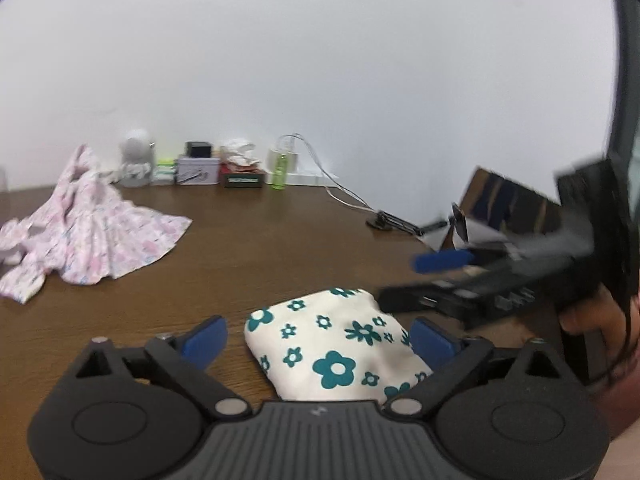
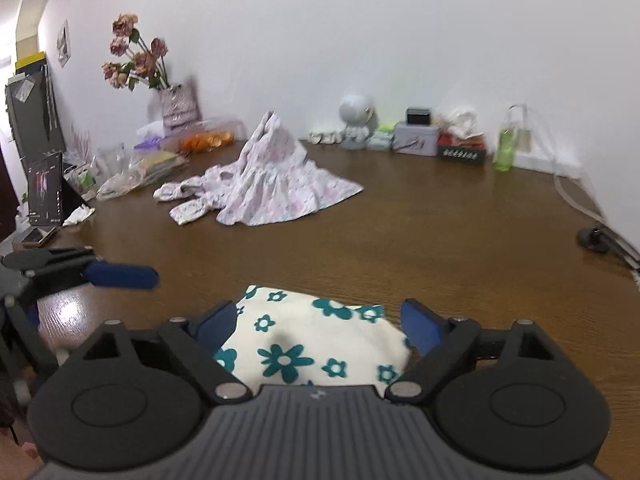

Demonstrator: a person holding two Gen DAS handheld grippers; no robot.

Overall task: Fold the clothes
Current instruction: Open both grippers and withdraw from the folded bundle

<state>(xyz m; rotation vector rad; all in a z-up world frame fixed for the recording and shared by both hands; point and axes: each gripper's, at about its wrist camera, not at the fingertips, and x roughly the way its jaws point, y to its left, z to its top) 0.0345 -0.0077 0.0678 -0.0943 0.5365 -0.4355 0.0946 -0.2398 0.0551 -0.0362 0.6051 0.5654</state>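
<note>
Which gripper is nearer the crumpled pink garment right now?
Left. The pink garment lies up-left of the open left gripper; the open right gripper sits on the left gripper's far side from it. Both straddle the folded floral cloth.

Black gripper, blue fingertips

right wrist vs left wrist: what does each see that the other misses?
Right wrist only: dried flowers in a vase, a bag of oranges, and clutter along the table's left side.

Left wrist only: a cardboard box past the table's right edge.

Both: the folded flowered cloth between open fingers, the crumpled pink garment, the green bottle, and the wooden table.
</note>
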